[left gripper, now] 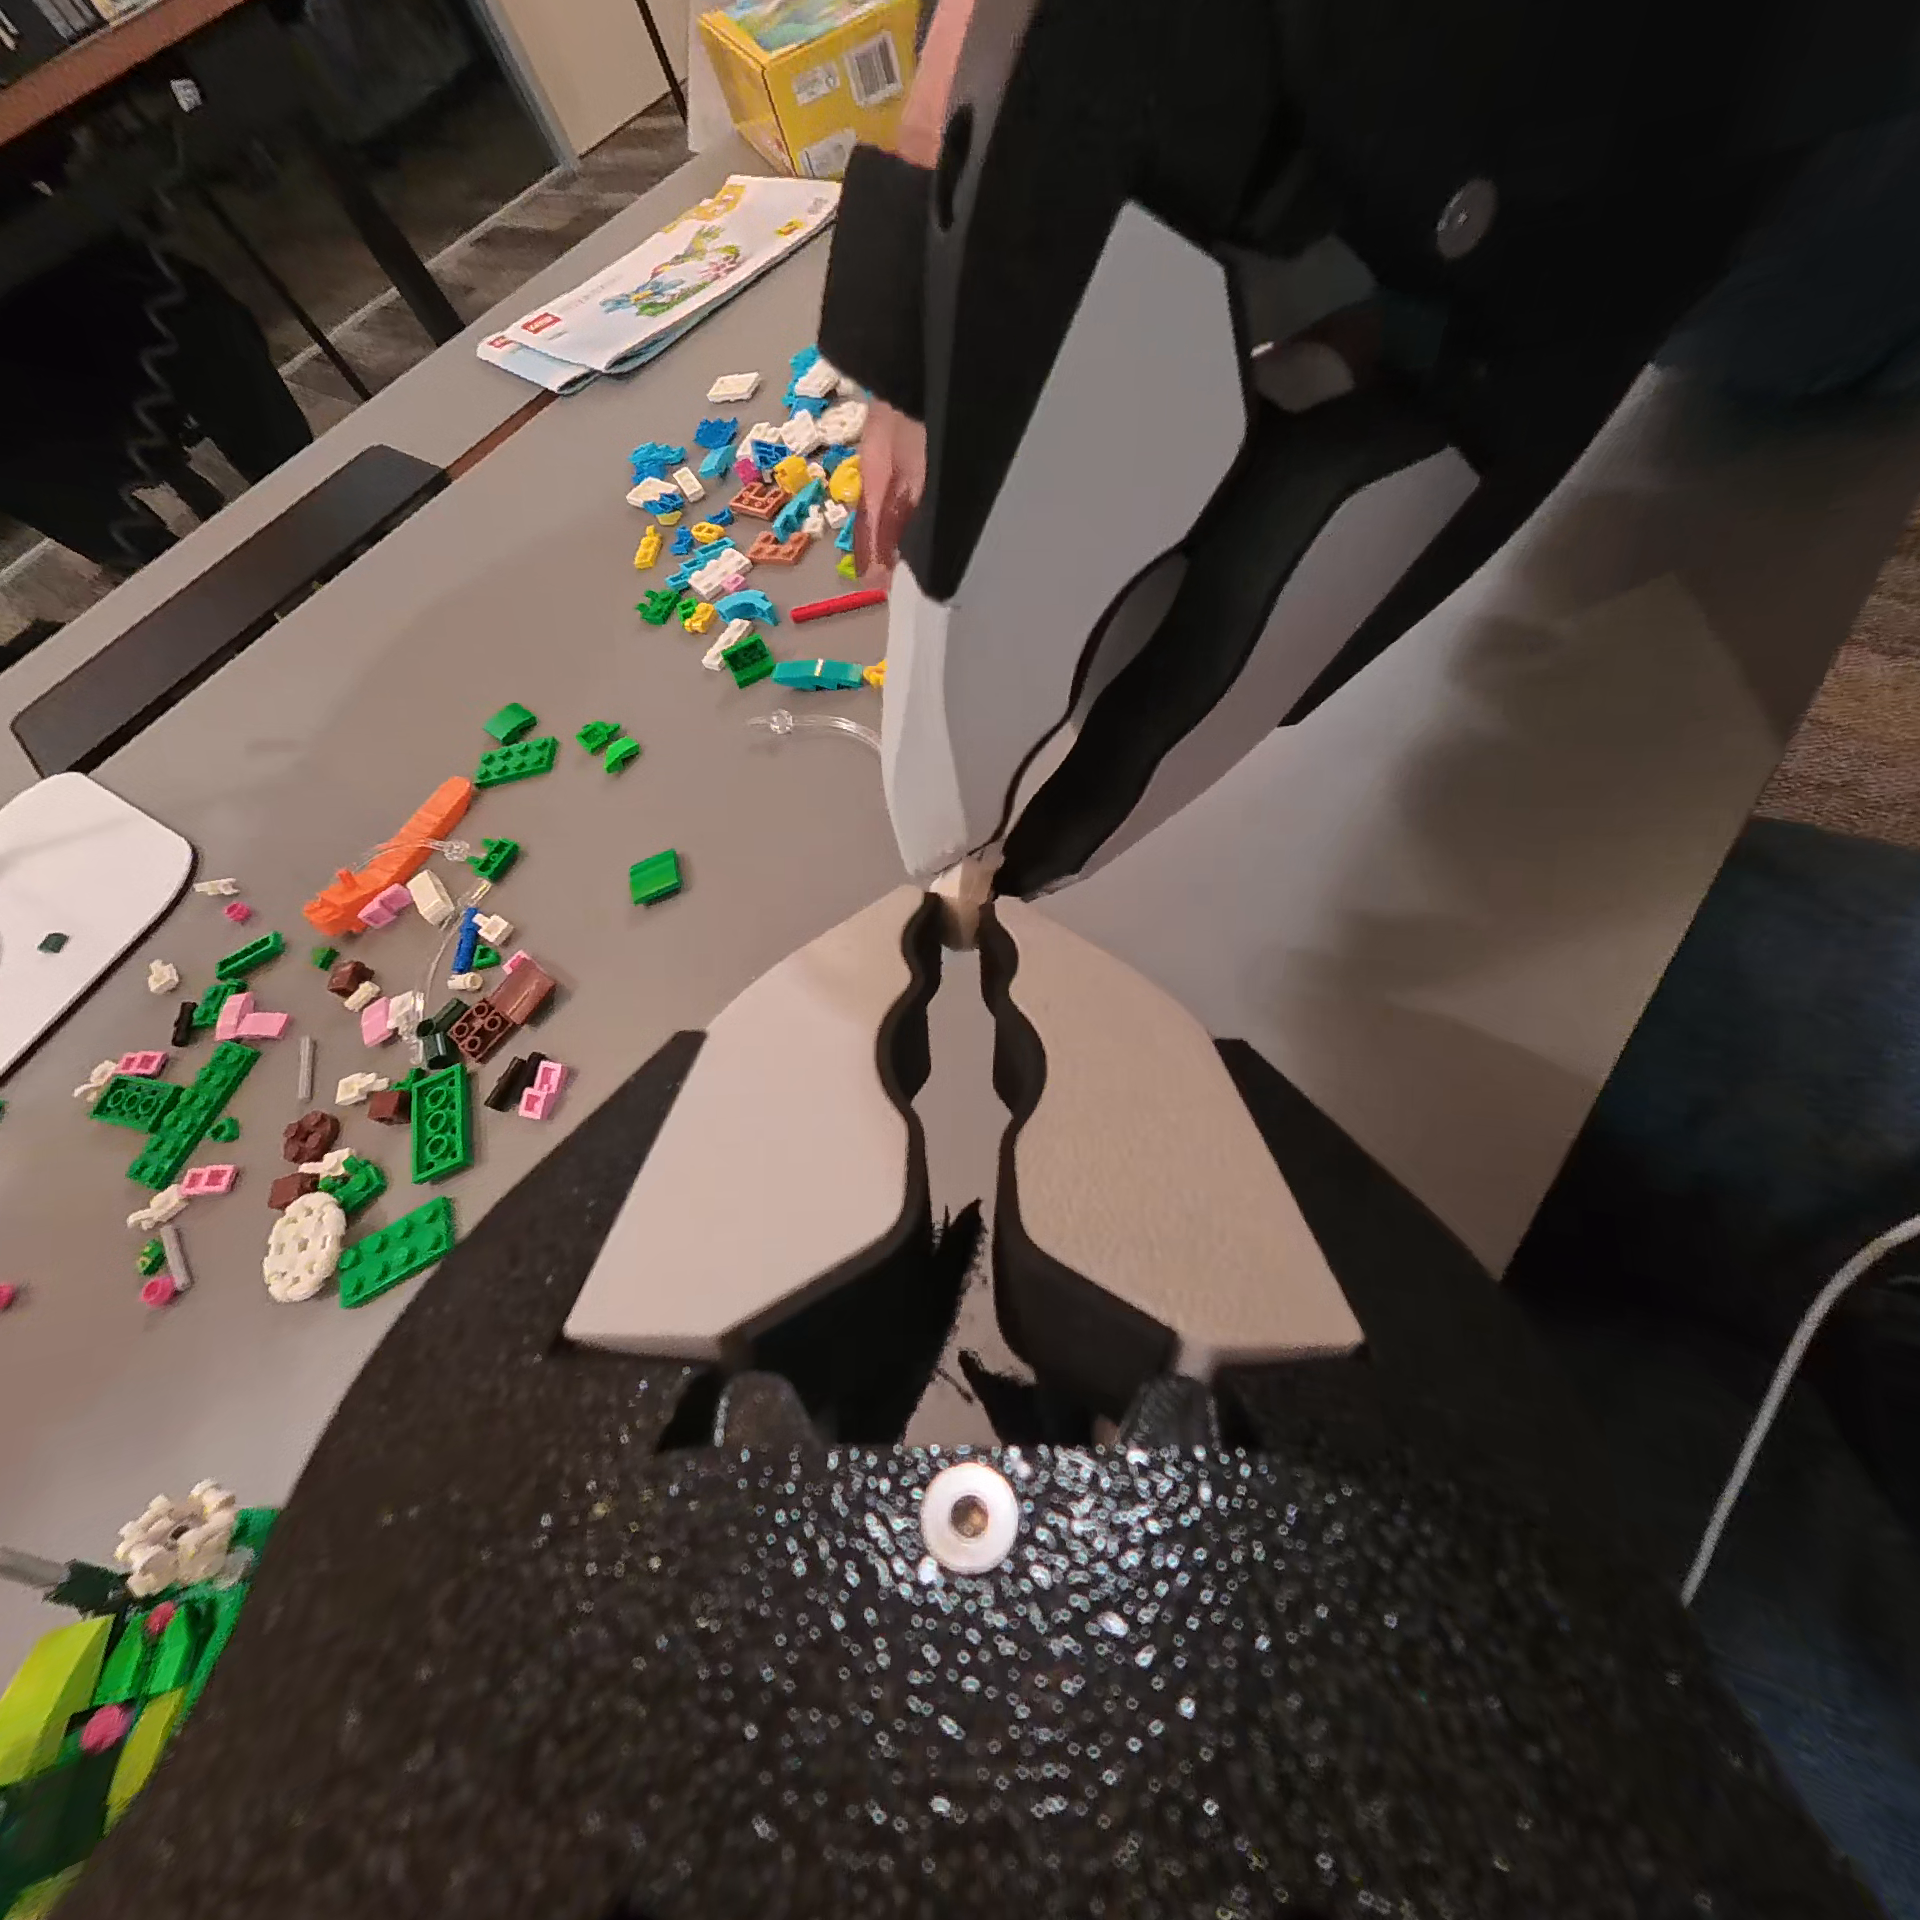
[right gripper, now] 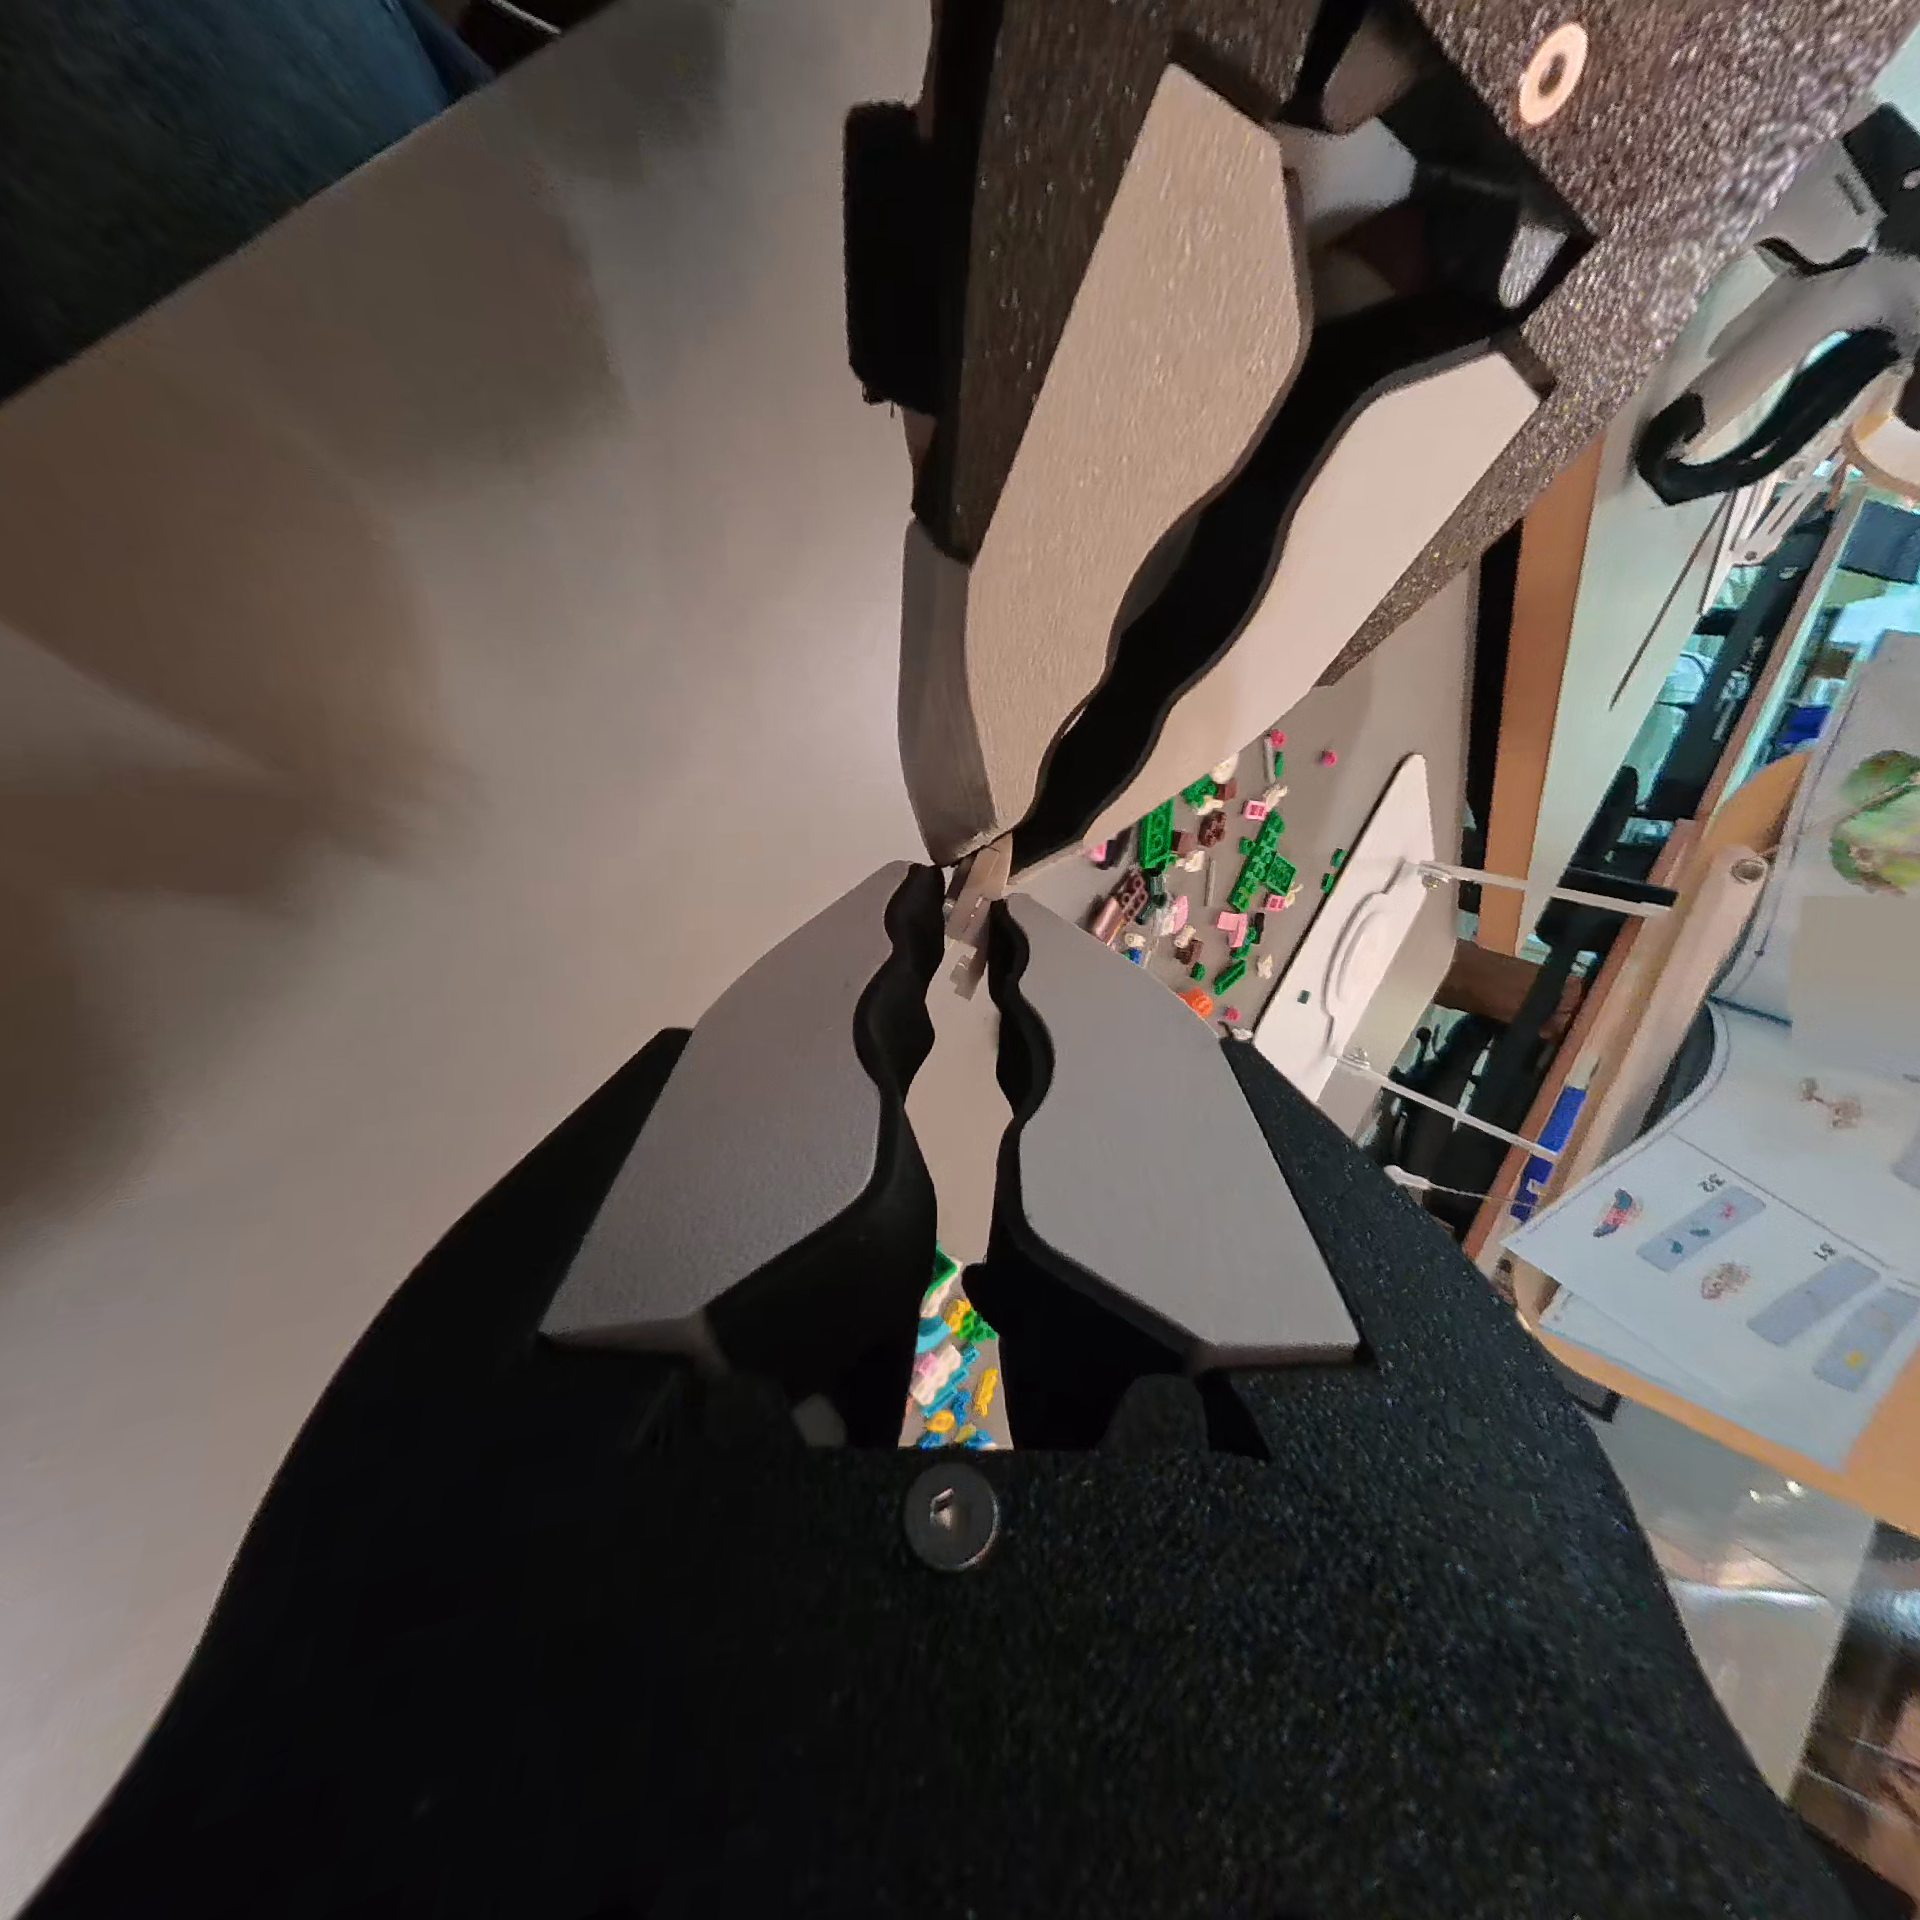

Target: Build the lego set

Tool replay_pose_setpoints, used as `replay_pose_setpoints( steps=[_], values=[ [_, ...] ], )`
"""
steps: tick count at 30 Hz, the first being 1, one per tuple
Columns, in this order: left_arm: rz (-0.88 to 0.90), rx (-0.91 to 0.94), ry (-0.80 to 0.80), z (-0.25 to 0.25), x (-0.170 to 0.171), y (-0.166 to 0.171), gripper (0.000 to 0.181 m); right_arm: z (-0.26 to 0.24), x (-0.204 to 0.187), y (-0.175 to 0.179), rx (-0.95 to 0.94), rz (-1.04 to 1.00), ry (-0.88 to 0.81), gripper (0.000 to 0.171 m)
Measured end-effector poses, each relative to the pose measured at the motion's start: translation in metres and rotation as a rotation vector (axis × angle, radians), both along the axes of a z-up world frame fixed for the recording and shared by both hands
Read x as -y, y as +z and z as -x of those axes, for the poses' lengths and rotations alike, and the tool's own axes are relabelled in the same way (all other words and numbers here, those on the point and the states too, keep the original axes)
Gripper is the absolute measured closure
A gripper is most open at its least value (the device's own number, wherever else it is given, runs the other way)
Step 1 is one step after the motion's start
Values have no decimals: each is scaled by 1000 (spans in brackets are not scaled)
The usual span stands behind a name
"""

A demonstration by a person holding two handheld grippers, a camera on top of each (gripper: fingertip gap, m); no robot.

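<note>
My left gripper [left gripper: 961, 920] and right gripper [right gripper: 964, 909] meet tip to tip above the grey table [left gripper: 468, 644]. Both are shut on a small white lego piece [left gripper: 961, 896] held between them in the air. In the left wrist view the right gripper [left gripper: 982, 868] comes down from above onto the piece. In the right wrist view the piece [right gripper: 971, 935] looks like a thin stepped part, and the left gripper [right gripper: 977, 844] reaches in from the top. The fingers hide most of the piece.
Loose green, brown and pink bricks [left gripper: 312, 1060] and an orange part [left gripper: 400, 847] lie left. Blue, white and yellow bricks [left gripper: 748, 499] lie farther back by a booklet [left gripper: 665, 281] and yellow box [left gripper: 810, 73]. A white tray [left gripper: 73, 894] and a green built model [left gripper: 104, 1683] sit at the left edge.
</note>
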State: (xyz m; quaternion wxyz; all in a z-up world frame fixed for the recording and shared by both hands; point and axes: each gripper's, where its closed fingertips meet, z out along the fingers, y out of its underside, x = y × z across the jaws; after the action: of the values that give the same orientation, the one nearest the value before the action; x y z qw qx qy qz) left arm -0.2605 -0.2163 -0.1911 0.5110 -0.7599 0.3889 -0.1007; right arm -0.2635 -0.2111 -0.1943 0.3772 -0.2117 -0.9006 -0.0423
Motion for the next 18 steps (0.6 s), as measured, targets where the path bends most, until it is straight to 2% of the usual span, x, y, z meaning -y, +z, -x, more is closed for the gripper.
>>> replay_pose_setpoints(
  steps=[1,9,18],
  values=[
    [3,-3,-13,-1,1,-2,175,-1,1,-2,13,11,9,163],
    [-27,53,-3,0,-3,3,175,0,1,2,-8,222,-19,161],
    [-48,77,19,4,-4,8,175,2,-6,10,-61,181,-34,159]
  ],
)
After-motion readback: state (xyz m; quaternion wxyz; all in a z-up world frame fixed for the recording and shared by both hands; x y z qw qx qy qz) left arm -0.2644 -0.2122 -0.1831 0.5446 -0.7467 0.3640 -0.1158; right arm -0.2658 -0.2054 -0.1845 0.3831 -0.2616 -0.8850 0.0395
